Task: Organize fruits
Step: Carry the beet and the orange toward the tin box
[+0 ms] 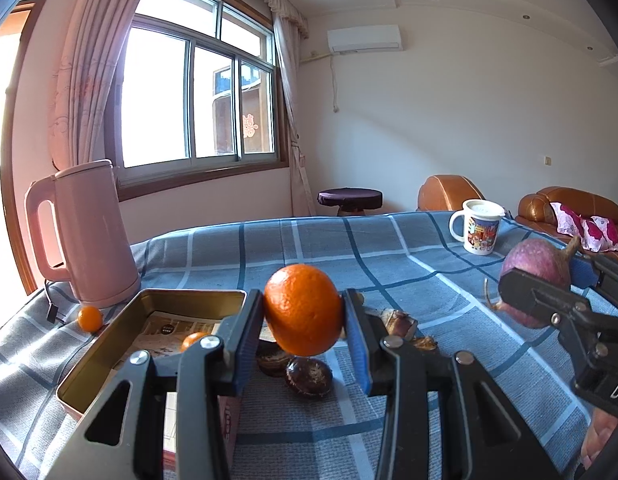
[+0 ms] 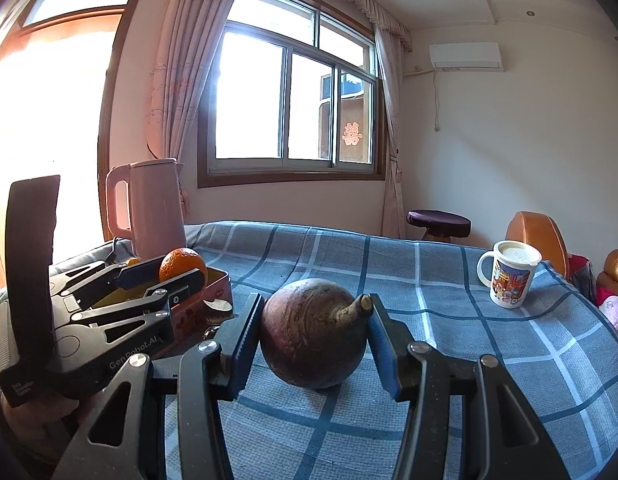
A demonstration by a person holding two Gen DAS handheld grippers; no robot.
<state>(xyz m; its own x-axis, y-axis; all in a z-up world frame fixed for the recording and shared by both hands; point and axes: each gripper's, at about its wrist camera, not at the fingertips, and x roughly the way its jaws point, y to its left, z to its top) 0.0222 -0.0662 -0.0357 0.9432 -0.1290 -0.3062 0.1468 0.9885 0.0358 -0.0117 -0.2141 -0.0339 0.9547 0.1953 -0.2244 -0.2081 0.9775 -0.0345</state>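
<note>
My left gripper (image 1: 303, 312) is shut on an orange (image 1: 303, 308) and holds it above the table, just right of an open metal tin (image 1: 109, 344). The tin holds a small orange fruit (image 1: 193, 340). Another small orange fruit (image 1: 89, 318) lies on the cloth left of the tin. My right gripper (image 2: 313, 340) is shut on a purple round root vegetable (image 2: 313, 340) and holds it above the table; it also shows in the left wrist view (image 1: 535, 268). The left gripper with its orange (image 2: 183, 266) shows at the left of the right wrist view.
Two dark brown chestnut-like pieces (image 1: 307, 376) and some brown scraps (image 1: 397, 322) lie on the blue checked cloth (image 1: 389, 264). A pink kettle (image 1: 89, 236) stands behind the tin. A white printed mug (image 1: 479, 226) stands at the far right. Sofas sit beyond the table.
</note>
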